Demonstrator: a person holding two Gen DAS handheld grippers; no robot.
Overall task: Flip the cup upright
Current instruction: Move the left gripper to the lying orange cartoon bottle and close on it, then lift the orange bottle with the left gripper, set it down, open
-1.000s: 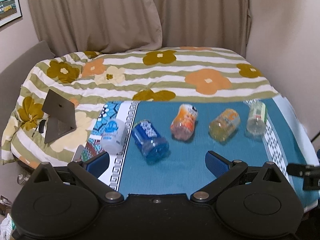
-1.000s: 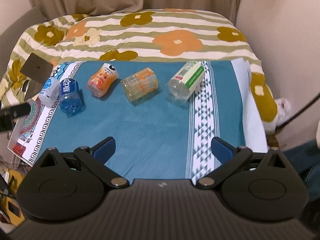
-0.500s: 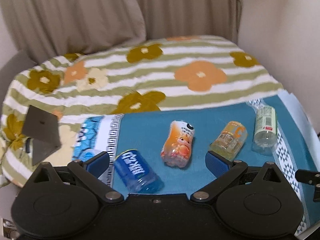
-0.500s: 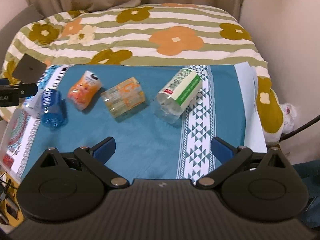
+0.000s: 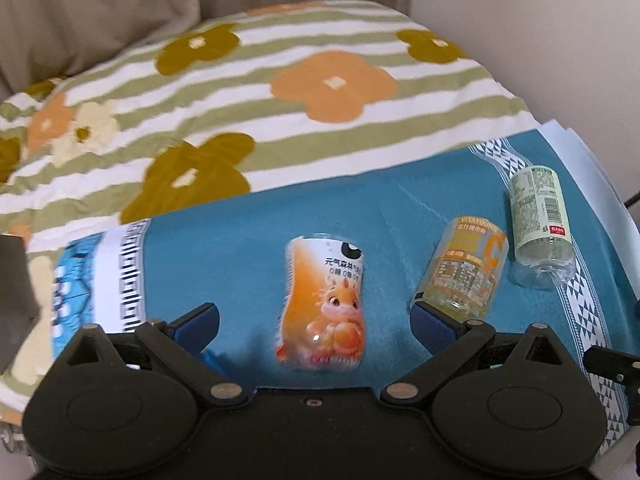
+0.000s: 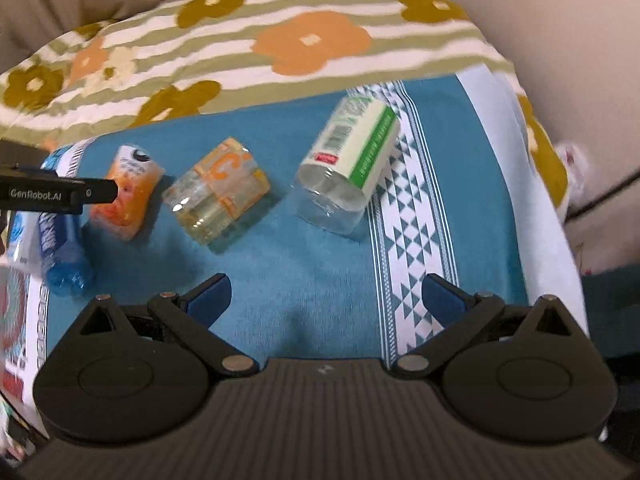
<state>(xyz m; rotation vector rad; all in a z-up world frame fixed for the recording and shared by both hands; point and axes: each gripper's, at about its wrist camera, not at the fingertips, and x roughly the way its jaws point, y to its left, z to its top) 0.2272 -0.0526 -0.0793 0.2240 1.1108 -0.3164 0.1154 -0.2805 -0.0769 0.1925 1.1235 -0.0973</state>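
Observation:
Several cut-bottle cups lie on their sides on a teal cloth (image 5: 248, 248). An orange cartoon-print cup (image 5: 322, 300) lies between the open fingers of my left gripper (image 5: 316, 322). A yellow-orange cup (image 5: 466, 268) touches its right fingertip (image 5: 430, 324). A clear green-label cup (image 5: 540, 224) lies further right. In the right wrist view my right gripper (image 6: 326, 302) is open and empty, short of the green-label cup (image 6: 350, 164). The yellow-orange cup (image 6: 220, 190), orange cup (image 6: 128, 194) and a blue cup (image 6: 62, 252) lie to its left.
The cloth lies on a bed with a floral striped cover (image 5: 280, 80). A white cup (image 6: 20, 236) lies at the cloth's left edge. The left gripper's black body (image 6: 52, 194) juts in from the left. A wall (image 6: 560, 40) stands on the right.
Both grippers have moved forward and down toward the cups. The left gripper shifted right from the blue cup to the orange one. The right gripper closed in on the green-label cup.

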